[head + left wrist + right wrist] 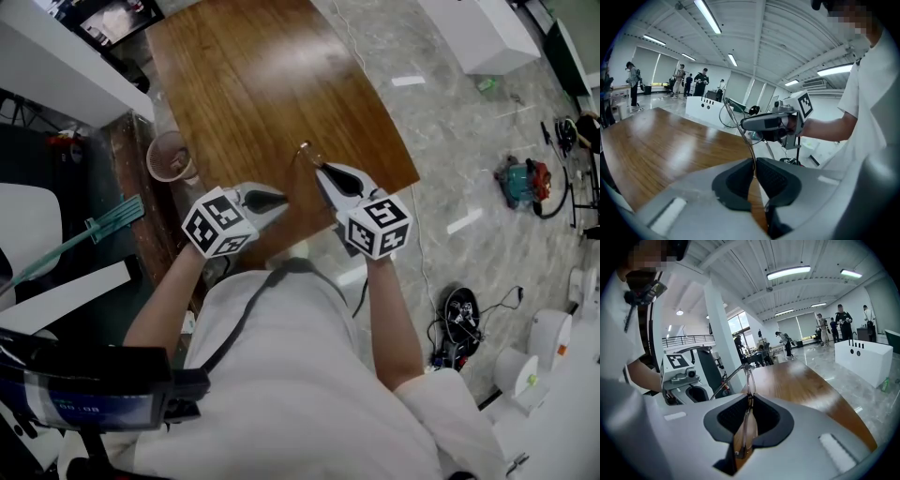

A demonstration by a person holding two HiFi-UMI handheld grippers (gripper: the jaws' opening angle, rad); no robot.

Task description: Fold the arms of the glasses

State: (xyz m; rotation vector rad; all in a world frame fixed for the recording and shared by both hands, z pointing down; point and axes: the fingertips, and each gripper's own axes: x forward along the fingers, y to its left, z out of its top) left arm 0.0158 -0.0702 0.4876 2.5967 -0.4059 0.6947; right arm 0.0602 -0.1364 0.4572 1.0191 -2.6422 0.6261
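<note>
The glasses (749, 378) hang in the air over the near edge of the wooden table (253, 84), at the centre of the head view, stretched between both tools. The right gripper (750, 401) has its jaws nearly together, pinching the clear lens front edge-on. The left gripper (754, 165) is closed to a sliver on one thin arm (743, 133), which runs up towards the lens front.
</note>
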